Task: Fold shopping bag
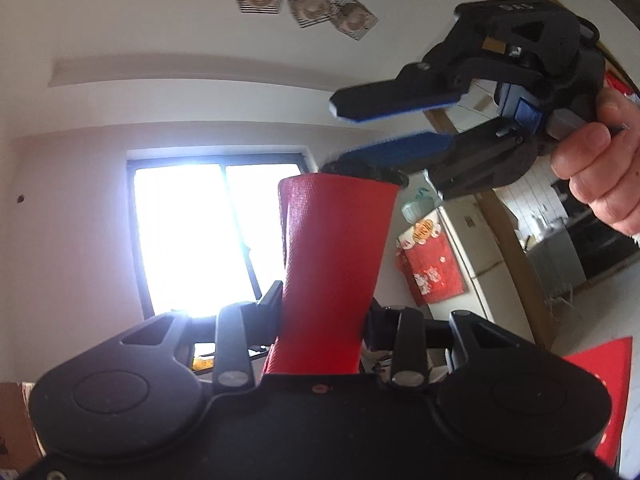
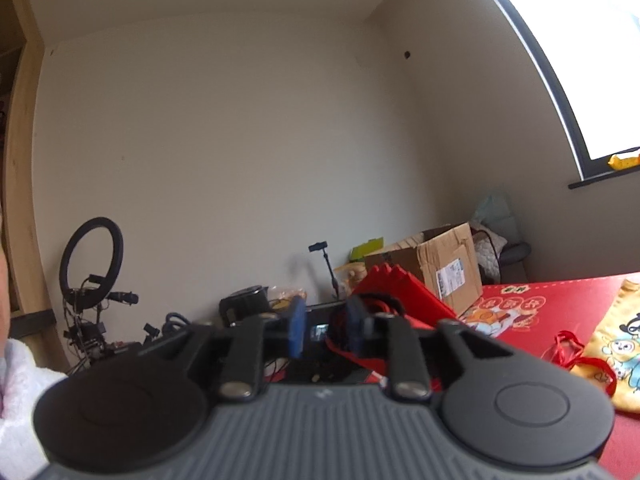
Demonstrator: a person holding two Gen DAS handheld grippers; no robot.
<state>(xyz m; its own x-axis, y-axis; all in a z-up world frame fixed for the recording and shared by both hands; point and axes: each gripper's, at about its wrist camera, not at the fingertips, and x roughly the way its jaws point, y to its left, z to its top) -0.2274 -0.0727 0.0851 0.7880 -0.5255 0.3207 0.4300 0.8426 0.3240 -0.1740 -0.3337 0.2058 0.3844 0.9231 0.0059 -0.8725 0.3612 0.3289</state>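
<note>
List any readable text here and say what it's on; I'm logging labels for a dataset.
No text can be read for certain.
Shipping label on the cardboard box: too small to read.
Gold characters on the red table mat: blurred.
Gold print on the red cloth over the fridge: blurred.

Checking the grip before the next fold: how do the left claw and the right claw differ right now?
The left claw is clamped on the folded red bag; the right claw stands open and holds nothing. The left claw points upward under the bag, while the right claw hangs above the bag's top edge. Both are black.
</note>
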